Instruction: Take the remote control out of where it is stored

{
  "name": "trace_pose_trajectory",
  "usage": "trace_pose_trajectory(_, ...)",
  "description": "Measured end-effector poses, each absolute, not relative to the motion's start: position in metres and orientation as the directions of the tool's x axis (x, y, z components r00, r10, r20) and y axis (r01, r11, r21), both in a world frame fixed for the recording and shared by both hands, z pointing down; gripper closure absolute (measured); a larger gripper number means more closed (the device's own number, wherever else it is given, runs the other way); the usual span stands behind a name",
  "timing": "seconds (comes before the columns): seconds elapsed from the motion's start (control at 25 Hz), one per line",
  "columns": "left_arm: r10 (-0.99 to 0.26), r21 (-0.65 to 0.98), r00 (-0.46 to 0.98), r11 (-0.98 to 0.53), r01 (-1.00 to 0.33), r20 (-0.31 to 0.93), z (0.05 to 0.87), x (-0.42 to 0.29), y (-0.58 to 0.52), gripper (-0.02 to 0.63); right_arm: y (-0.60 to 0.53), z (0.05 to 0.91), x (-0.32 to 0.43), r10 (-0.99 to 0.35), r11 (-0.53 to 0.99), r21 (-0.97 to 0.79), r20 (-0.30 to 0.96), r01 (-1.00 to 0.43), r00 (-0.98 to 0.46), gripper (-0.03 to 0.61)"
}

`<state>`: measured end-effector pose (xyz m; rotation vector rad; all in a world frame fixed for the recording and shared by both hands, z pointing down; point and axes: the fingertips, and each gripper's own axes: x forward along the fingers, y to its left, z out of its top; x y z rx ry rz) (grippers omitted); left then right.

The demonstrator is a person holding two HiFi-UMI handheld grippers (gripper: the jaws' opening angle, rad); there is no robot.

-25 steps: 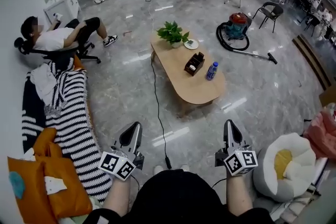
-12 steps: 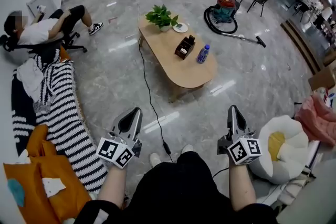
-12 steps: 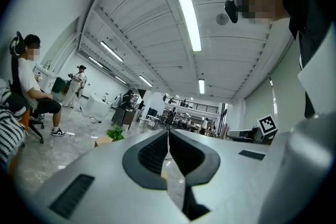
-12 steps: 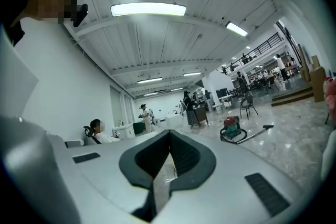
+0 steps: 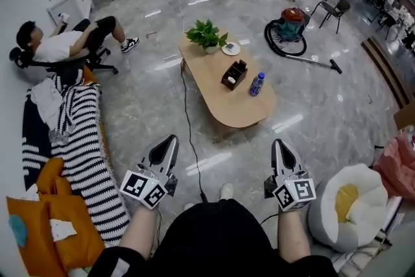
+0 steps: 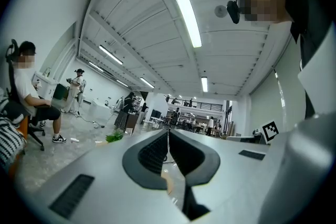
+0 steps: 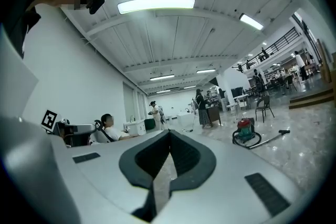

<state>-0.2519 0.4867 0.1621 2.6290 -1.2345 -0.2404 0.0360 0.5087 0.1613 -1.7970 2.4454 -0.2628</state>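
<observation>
We hold both grippers low in front of our body and pointing level, because the table is well apart from us and nothing here is within reach. The left gripper (image 5: 167,149) has its jaws pressed together on nothing. The right gripper (image 5: 279,152) is clenched in the same way and is also empty. We think closed jaws are simply the easier way to carry them while walking.

The long oval light-wood coffee table (image 5: 235,108) stands ahead on the grey polished floor. On it there is a small dark open-top holder (image 5: 235,74), just beside a blue plastic bottle (image 5: 257,84). We cannot make out the remote control itself, but we judge that it is stored upright in this holder, as such boxes serve for that. A thin black cable (image 5: 190,115) runs along the floor between us and the table, so we should mind our feet there.
</observation>
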Motion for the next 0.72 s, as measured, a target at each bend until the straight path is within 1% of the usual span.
trace_pose_trajectory(0.24,-0.797,0.245,0.603,-0.594,-0.766,-0.046,0.16,-0.197,0.445,0.6,0.457,0.165,0.096,-0.949,0.304,-0.22,0.011,-0.927,-0.314,0.572)
trace_pose_trajectory(0.44,-0.831,0.231,0.556,-0.54,-0.809,0.001,0.166,-0.16,0.422,0.6,0.432,0.179,0.143,-0.947,0.294,-0.287,0.041,-0.912,-0.318,0.572)
trace_pose_trajectory(0.72,-0.823,0.215,0.564,-0.541,-0.813,0.061,0.175,-0.107,0.399,0.6,0.425,0.203,0.197,-0.946,0.275,-0.351,0.065,-0.895,-0.316,0.572)
